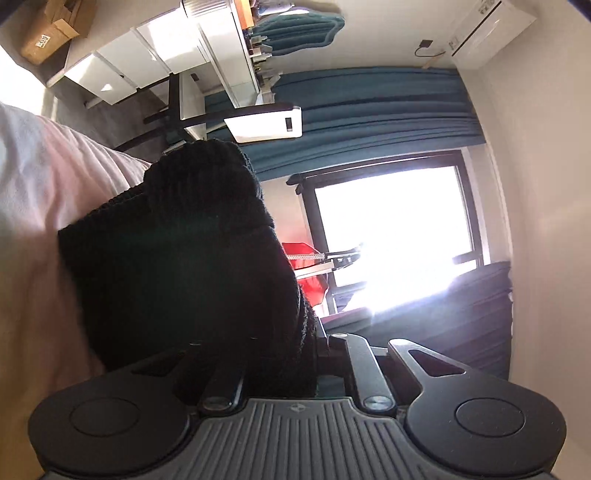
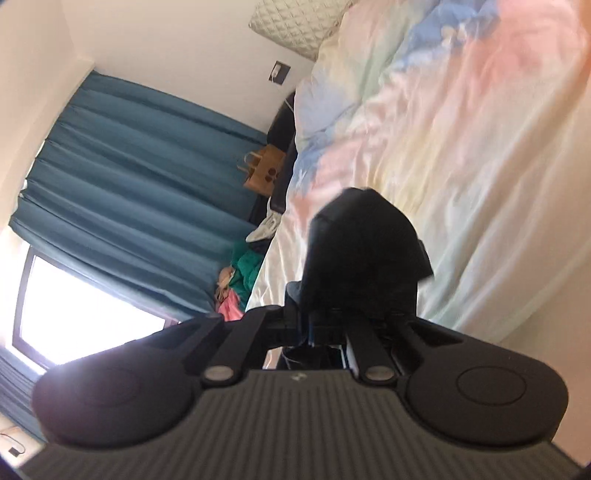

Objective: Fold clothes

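A black ribbed knit garment (image 1: 184, 258) hangs bunched over my left gripper (image 1: 273, 354) and hides both fingers; the jaws are shut on the cloth where it gathers at the gripper. The garment trails onto the pale pink bedding (image 1: 40, 177) at the left. In the right wrist view another part of the black garment (image 2: 365, 251) covers my right gripper (image 2: 332, 306), which is shut on it above the pastel duvet (image 2: 461, 140). Both views are rolled sideways.
Teal curtains (image 1: 369, 110) and a bright window (image 1: 391, 229) face the left gripper. White drawers (image 1: 122, 70), a desk and a cardboard box (image 1: 48, 33) stand across the floor. Beside the bed are a paper bag (image 2: 264, 170), a pile of clothes (image 2: 240, 273) and a quilted pillow (image 2: 295, 22).
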{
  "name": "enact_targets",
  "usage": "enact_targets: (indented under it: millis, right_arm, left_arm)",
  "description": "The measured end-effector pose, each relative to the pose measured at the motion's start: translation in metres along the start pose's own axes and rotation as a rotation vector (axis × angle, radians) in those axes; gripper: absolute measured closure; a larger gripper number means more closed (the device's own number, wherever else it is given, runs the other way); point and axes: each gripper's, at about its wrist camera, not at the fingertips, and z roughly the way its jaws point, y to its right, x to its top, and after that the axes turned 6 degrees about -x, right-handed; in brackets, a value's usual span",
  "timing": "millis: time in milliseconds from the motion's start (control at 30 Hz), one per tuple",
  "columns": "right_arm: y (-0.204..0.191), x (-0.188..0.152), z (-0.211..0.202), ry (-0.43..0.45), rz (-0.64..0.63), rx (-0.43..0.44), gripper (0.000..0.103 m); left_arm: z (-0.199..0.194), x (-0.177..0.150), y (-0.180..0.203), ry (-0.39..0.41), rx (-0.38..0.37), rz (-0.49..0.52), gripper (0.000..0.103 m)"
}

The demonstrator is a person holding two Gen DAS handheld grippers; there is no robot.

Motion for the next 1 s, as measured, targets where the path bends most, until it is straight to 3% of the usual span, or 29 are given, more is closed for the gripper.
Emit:
enact_targets:
  millis: [100,200,300,433,533,700,833,1000]
  right_arm:
    - [0.021,0.009,-0.005,0.009,-0.002,-0.131,0.096]
    - [0.046,0.008,-0.01,-0.042,0.037,-0.238,0.096]
    - [0.06,0.002,-0.023,-0.062,0.059,-0.288,0.096]
    - [0.073,0.006,-0.038,-0.083,0.012,-0.32,0.096]
    - [0.091,0.014,-0.046,-0.107,-0.046,-0.319,0.096]
    - [0.115,0.013,-0.052,-0.153,-0.052,-0.274,0.096]
    - [0.1,0.019,-0.056,-0.126,-0.053,-0.187,0.096]
    - [0.025,0.036,-0.075,-0.056,-0.145,-0.026,0.096]
  left_arm:
    - [-0.014,0.002,-0.002,-0.017,0.069,-0.01,0.091]
    - [-0.021,-0.002,0.001,-0.069,0.218,0.033,0.091]
    - [-0.03,-0.003,0.001,-0.112,0.342,0.068,0.091]
    - [-0.052,0.008,0.003,-0.185,0.451,0.048,0.091]
    - [-0.068,0.027,-0.009,-0.267,0.472,-0.019,0.091]
    - [-0.071,0.042,-0.022,-0.33,0.472,-0.008,0.089]
    - [-0.074,0.033,-0.019,-0.295,0.469,0.021,0.09]
    - [-0.075,0.012,0.013,-0.169,0.316,-0.013,0.091]
